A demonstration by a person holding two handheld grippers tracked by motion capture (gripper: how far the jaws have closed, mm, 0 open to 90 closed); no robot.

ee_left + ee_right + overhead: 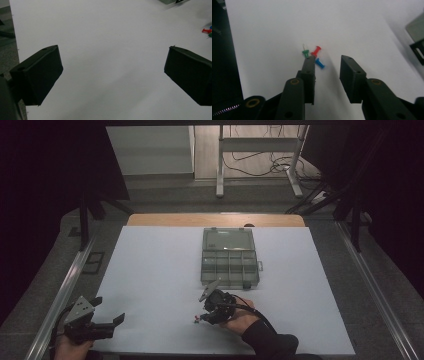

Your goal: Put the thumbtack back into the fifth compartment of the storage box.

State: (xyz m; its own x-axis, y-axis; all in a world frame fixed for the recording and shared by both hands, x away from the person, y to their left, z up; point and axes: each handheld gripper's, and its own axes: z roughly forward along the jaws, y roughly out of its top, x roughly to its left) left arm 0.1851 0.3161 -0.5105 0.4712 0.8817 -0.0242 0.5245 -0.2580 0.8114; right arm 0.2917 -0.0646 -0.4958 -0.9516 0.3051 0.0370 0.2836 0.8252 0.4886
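Three push pins lay close together on the white table (150,270) near its front edge, a little right of the middle: a red pin (316,51), a green pin (305,53) and a blue pin (320,63). In the right gripper view the red and green ones sat side by side, and the blue one lay just beside them, nearer the camera. The right gripper (202,316) pointed down at them from the person's right hand (239,320). One of its black jaws stood over the spot where the three met, its tip hiding part of them; the other jaw stood apart, with bare table showing in the gap. The jaws were partly closed and held nothing; whether the nearer tip touched a pin could not be told.

The left gripper (119,320) rested at the front left corner of the table, well apart from the pins, its jaws spread wide with only white table between them. In its own view the red pin (206,30) showed far off.

A grey compartment box (230,262) with its lid raised stood at the table's middle, beyond the right gripper.
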